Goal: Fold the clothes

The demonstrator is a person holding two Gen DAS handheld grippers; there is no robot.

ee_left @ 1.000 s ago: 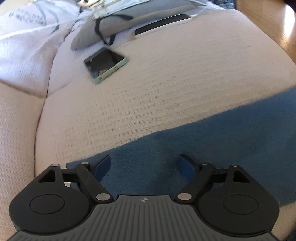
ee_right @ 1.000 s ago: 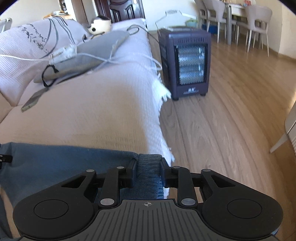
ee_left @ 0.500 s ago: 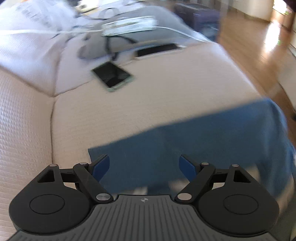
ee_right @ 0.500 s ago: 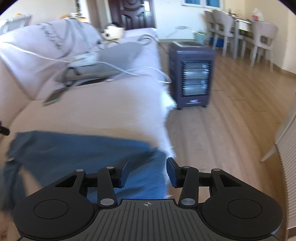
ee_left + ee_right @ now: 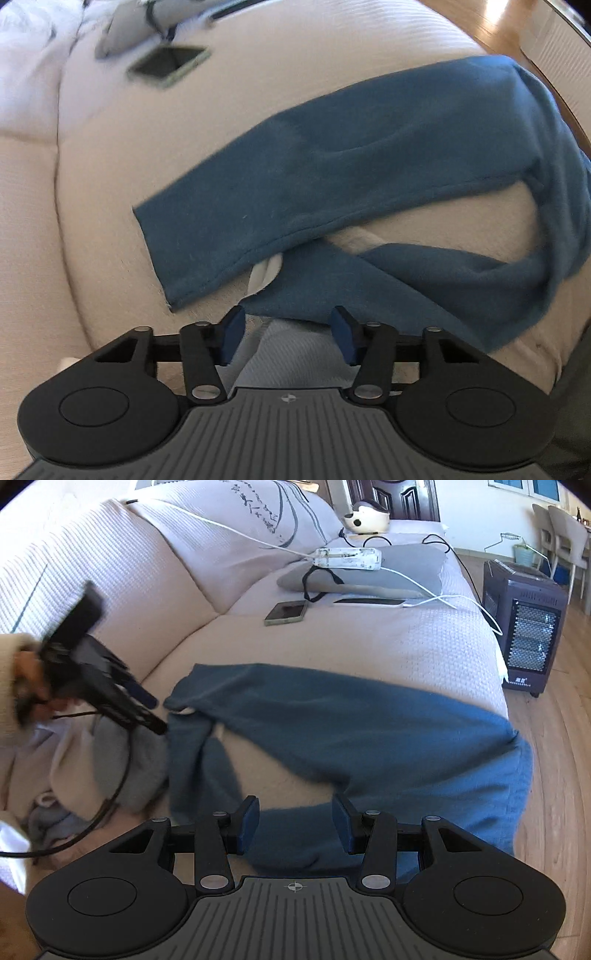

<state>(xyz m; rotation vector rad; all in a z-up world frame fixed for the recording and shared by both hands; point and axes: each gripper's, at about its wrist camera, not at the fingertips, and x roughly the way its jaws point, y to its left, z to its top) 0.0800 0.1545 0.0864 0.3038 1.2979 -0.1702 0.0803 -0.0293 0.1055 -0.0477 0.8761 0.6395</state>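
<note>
Left gripper (image 5: pixel 288 334): your jaws are closing with nothing between them, above the near leg of the blue trousers (image 5: pixel 369 166).
Right gripper (image 5: pixel 294 829): half open and empty; a second ago it pinched the trousers' hem at the sofa's front edge.
Trousers: now released, both legs sprawled across the sofa seat (image 5: pixel 369 642), one side draped over the front edge.
Change: both claws have let go and lifted away.
Meaning: you probably need to regrip for the next fold.
Bystanders: phone (image 5: pixel 285 613) near the backrest.
</note>
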